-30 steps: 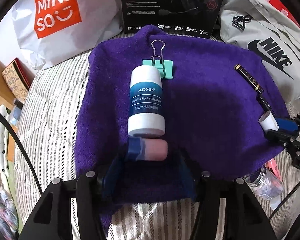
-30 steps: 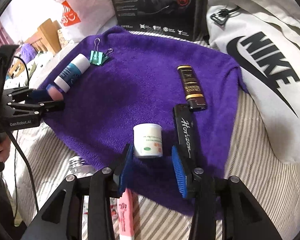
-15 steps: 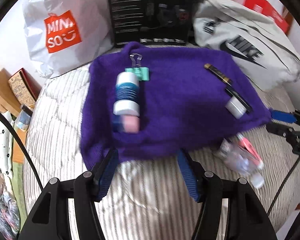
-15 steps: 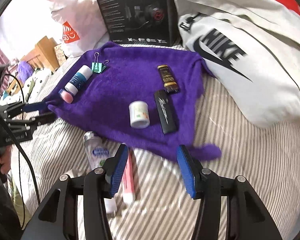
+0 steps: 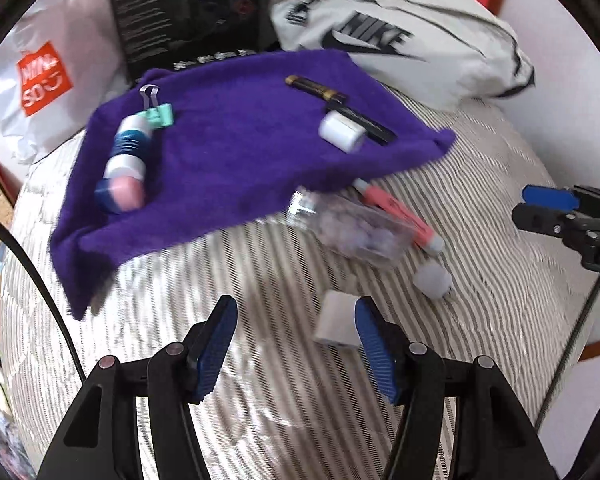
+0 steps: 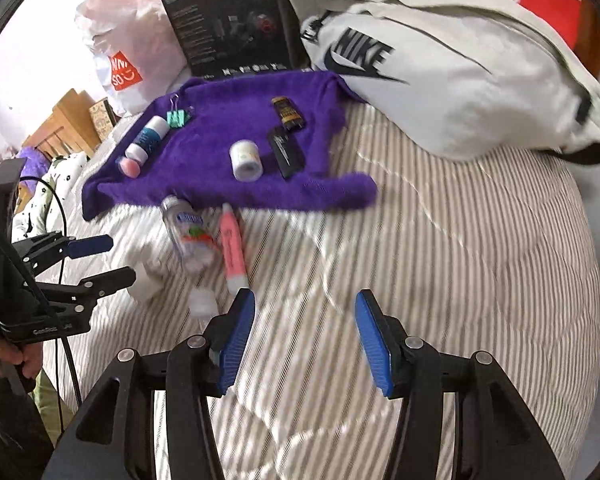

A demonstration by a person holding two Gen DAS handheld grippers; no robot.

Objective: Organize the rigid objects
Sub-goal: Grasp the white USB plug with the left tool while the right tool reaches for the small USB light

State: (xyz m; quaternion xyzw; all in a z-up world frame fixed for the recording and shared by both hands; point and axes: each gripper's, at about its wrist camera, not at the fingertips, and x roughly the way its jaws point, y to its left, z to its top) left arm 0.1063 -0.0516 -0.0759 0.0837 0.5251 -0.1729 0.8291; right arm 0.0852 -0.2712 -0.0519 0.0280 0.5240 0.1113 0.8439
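A purple towel (image 5: pixel 228 152) on the striped bed carries a white-and-blue bottle (image 5: pixel 126 148), a pink-tipped tube (image 5: pixel 120 196), a green binder clip (image 5: pixel 158 114), a white jar (image 5: pixel 340 132), a black case (image 5: pixel 370 124) and a gold-trimmed dark tube (image 5: pixel 314 88). In front of the towel lie a clear bottle (image 5: pixel 352 228), a pink highlighter (image 5: pixel 400 216), a white cap (image 5: pixel 432 280) and a small white box (image 5: pixel 338 318). My left gripper (image 5: pixel 296 340) is open, the box just inside its right finger. My right gripper (image 6: pixel 304 332) is open over bare bedspread, below the highlighter (image 6: pixel 232 248).
A grey Nike bag (image 6: pixel 440 80) sits at the back right, next to a black headset box (image 6: pixel 228 28) and a white Miniso bag (image 5: pixel 44 80). A hand (image 6: pixel 8 360) holds the left gripper's handle. Striped bedspread (image 6: pixel 460 260) stretches to the right.
Both grippers have pulled back off the towel. The left one came away from the pink-tipped tube and swung right toward the white box. The right one left the white jar behind.
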